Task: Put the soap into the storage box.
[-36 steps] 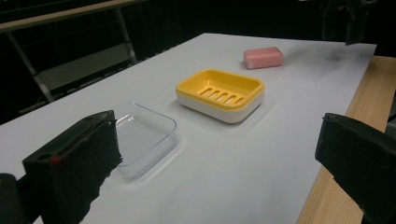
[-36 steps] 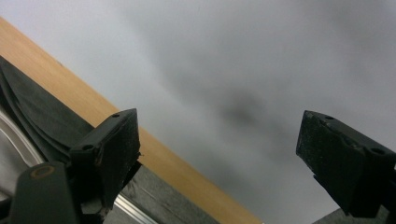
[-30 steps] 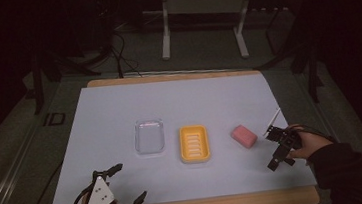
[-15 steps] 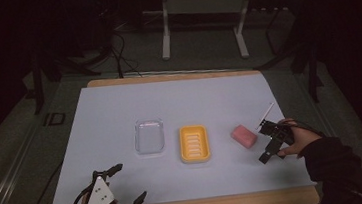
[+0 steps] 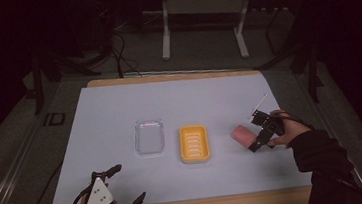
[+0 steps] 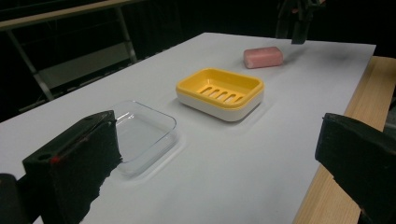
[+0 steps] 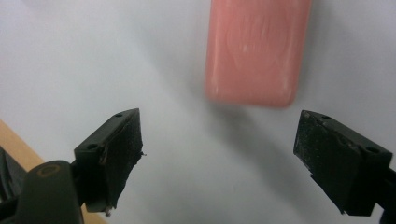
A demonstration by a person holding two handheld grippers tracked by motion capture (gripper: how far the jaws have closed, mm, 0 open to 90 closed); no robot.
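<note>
Soap bar (image 7: pixel 256 49), pink, lies flat on the white table cover (image 5: pixel 204 102), just ahead of my right gripper (image 7: pixel 219 149) and clear of both its jaws, which stand spread wide with nothing between them. From above, my right gripper (image 5: pixel 259 139) sits just beside the soap bar (image 5: pixel 243 135), at its right; whether it hovers or touches the cover is hard to tell there. A yellow soap dish (image 5: pixel 194 143) sits left of the bar, and a clear lid (image 5: pixel 149 135) beyond that. My left gripper (image 5: pixel 122 190) rests at the near edge, jaws parted and holding nothing.
</note>
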